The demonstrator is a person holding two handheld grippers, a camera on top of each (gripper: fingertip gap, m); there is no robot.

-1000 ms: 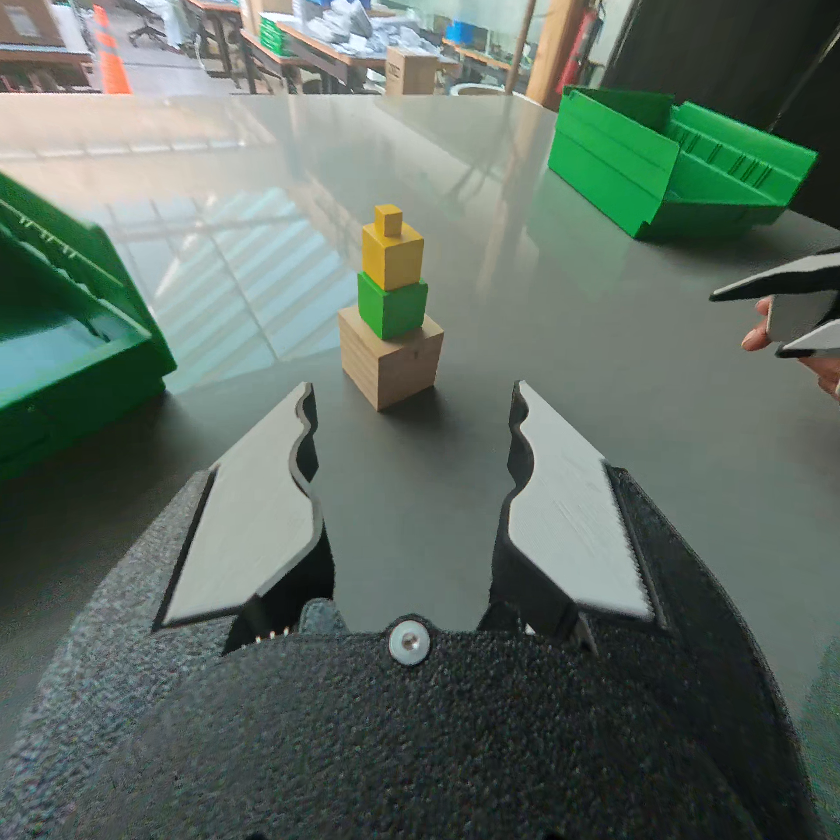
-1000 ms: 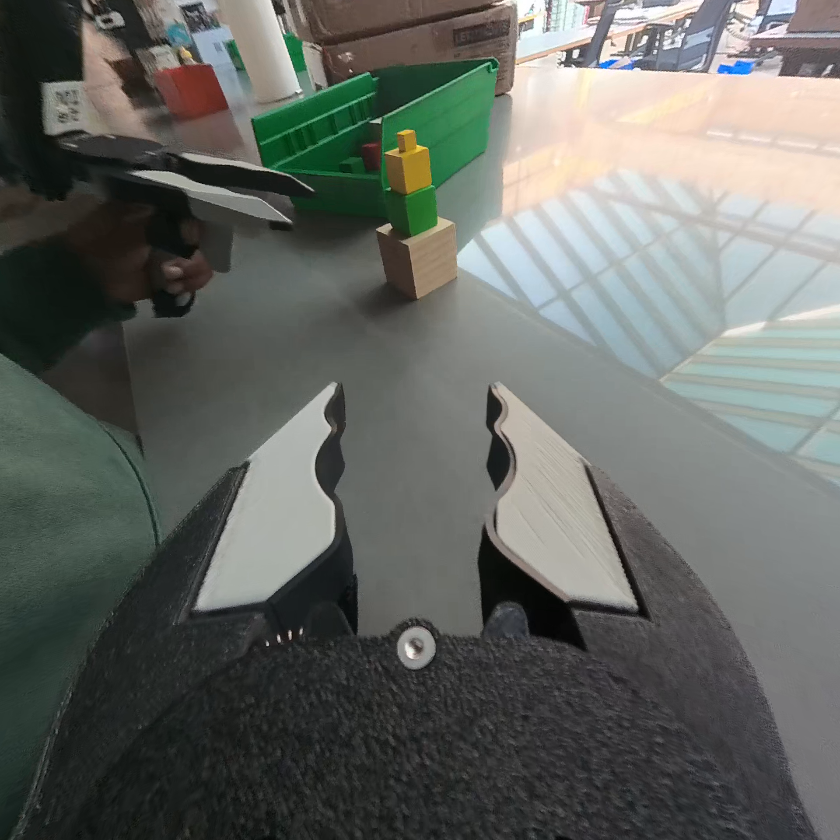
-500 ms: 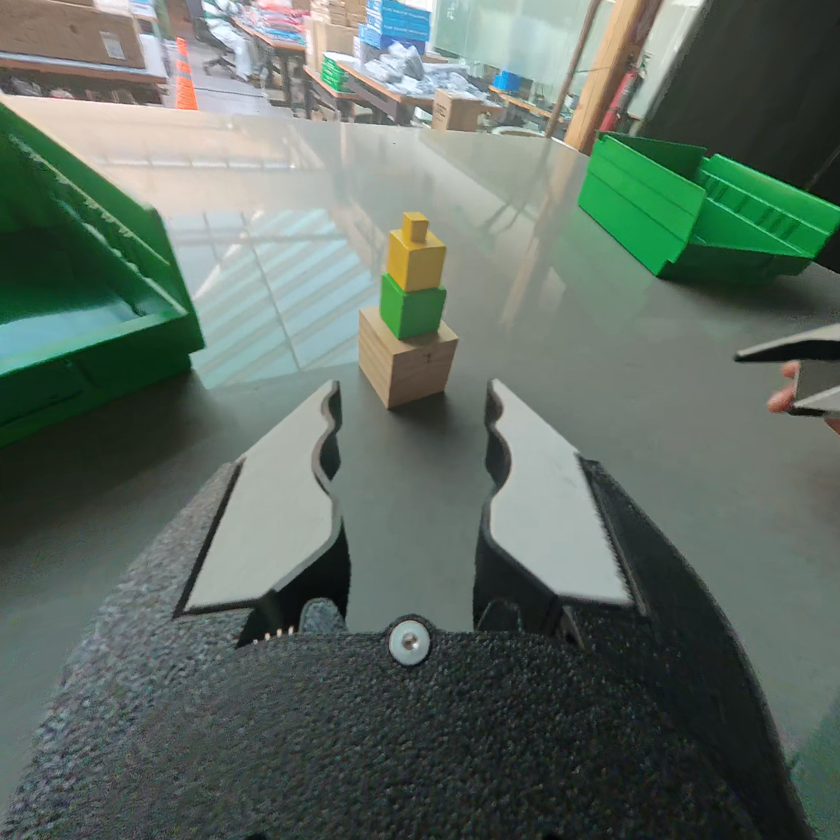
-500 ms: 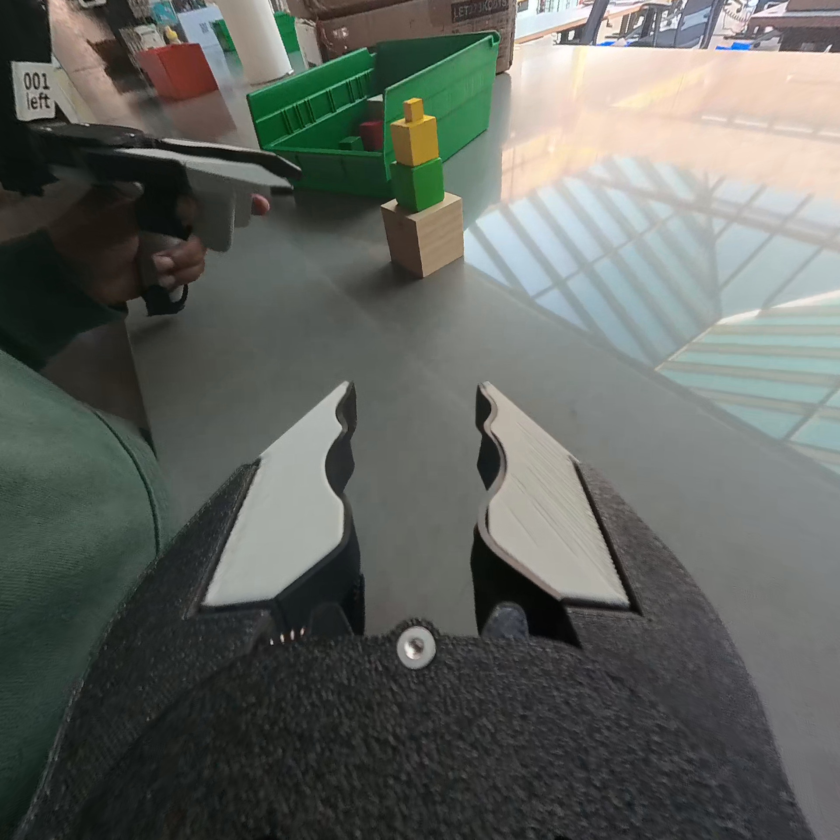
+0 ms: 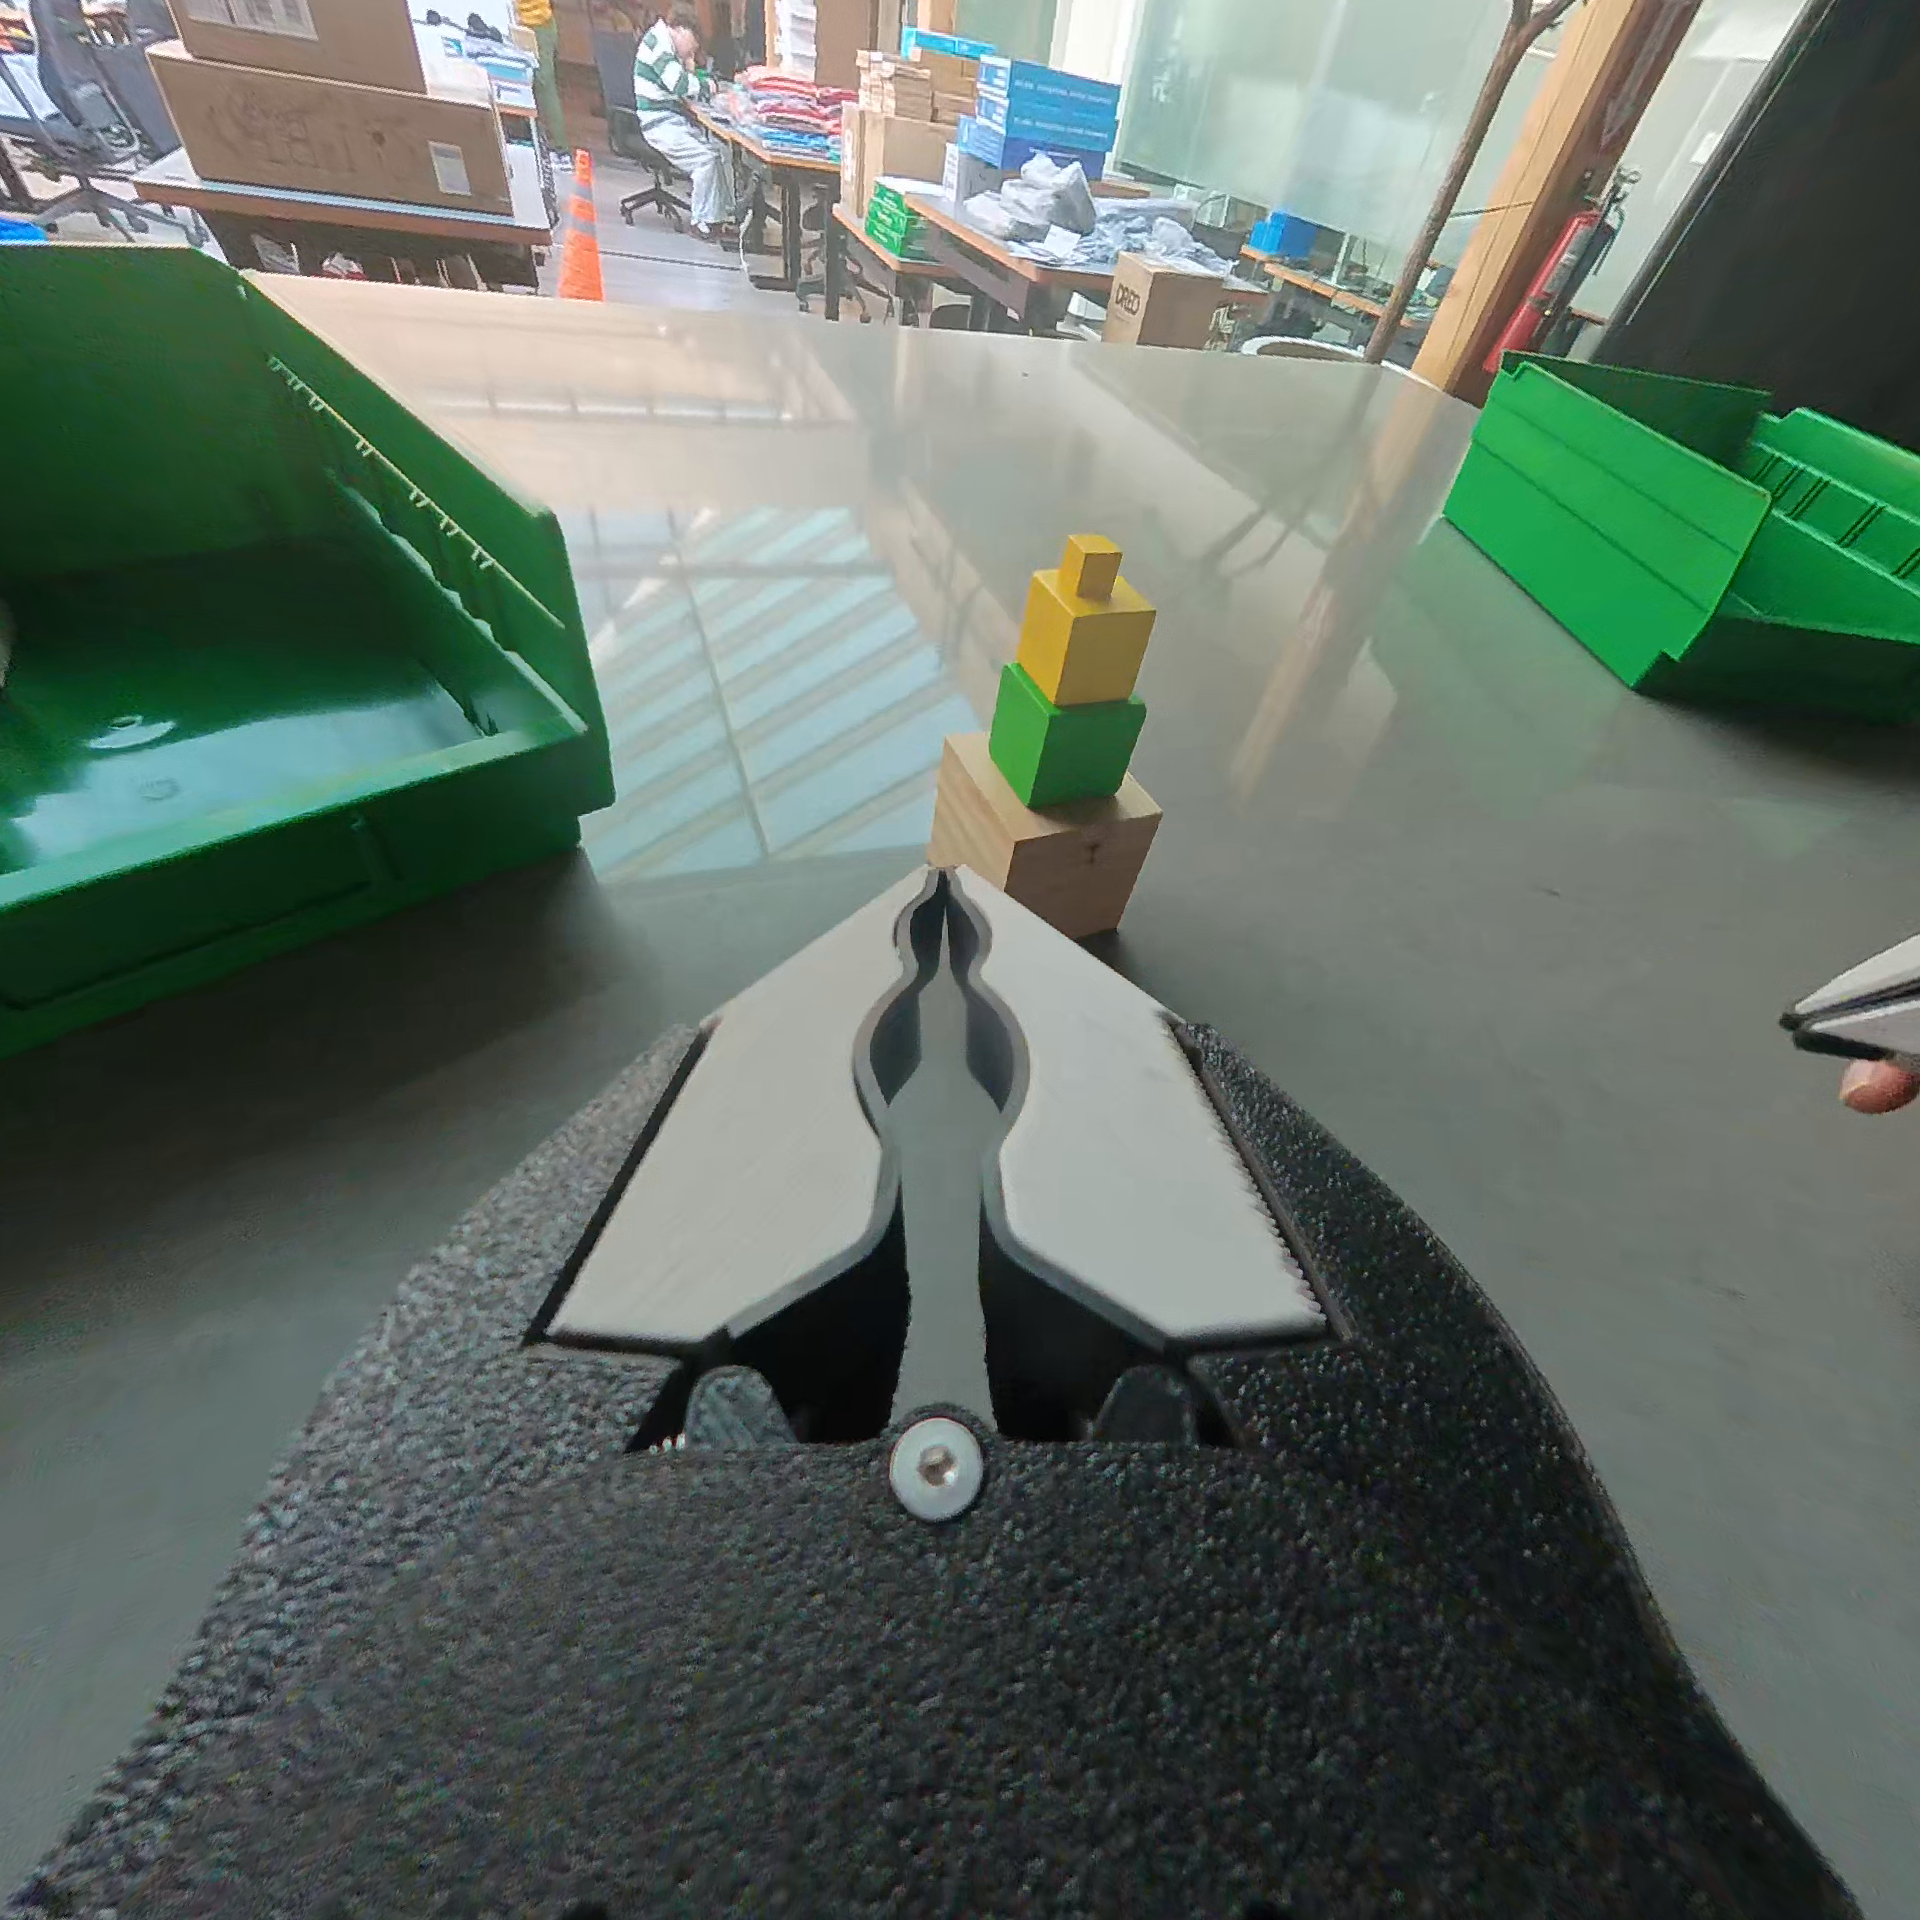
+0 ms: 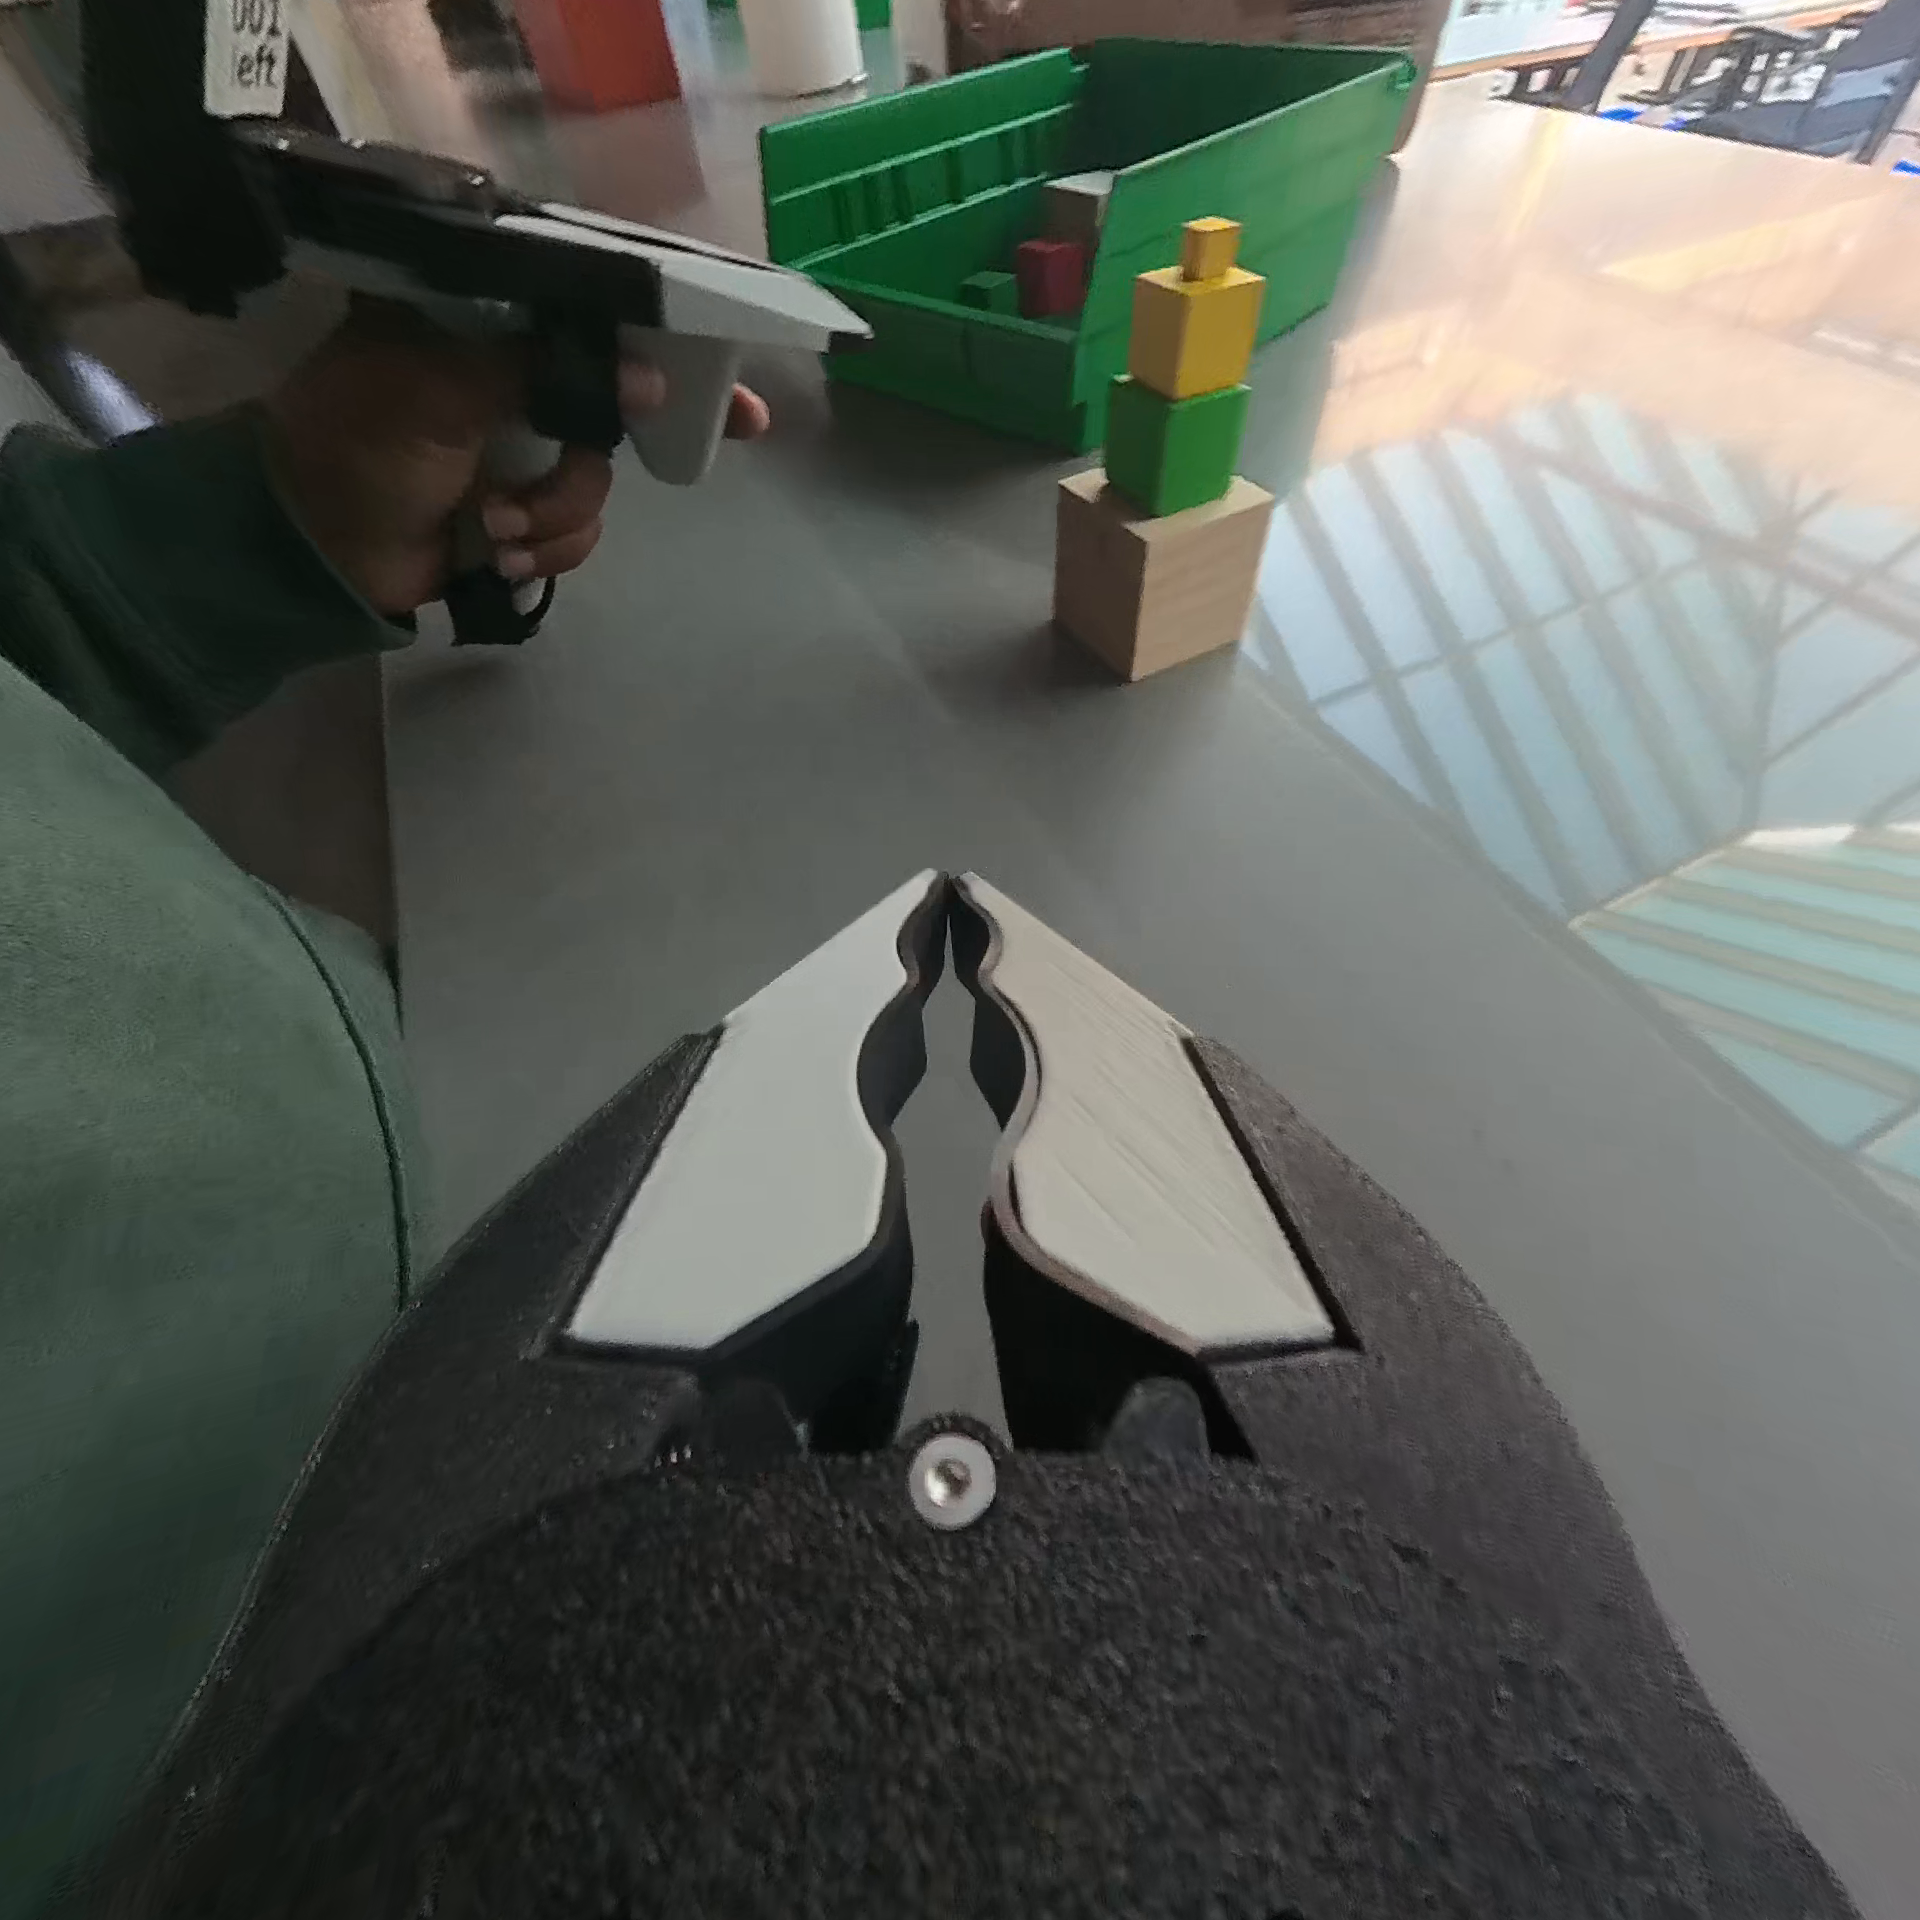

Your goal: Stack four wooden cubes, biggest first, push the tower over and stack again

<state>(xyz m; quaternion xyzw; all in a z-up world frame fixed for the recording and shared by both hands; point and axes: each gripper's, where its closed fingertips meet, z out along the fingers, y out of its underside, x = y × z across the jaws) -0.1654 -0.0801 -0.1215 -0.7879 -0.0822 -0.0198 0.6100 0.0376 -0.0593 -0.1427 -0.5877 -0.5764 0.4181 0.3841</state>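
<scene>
Both claws are sitting closed w/ nothing in them. Left gripper (image 5: 943, 883) is hovering just short of the block stack (image 5: 1060, 748) — natural block, green cube, two yellow ones — on the grey table (image 5: 1455, 987). Right gripper (image 6: 951, 896) is hanging well apart. Risk: a nudge from the left tips is likely toppling the small top cubes.

My left gripper (image 5: 945, 883): pebbled matt black plastic shell, smooth pale grey fingers (image 5: 790, 1143), bright metal screw (image 5: 937, 1467). Right gripper (image 6: 951, 883) looks the same. Worktop (image 5: 1455, 987) smooth, semi-glossy grey, mirroring windows. Bottom block (image 5: 1049, 847) bare wood, grain showing; green block (image 5: 1065, 743) and yellow block (image 5: 1086, 639) satin-painted. Corner bins (image 5: 260, 644) glossy plastic.
</scene>
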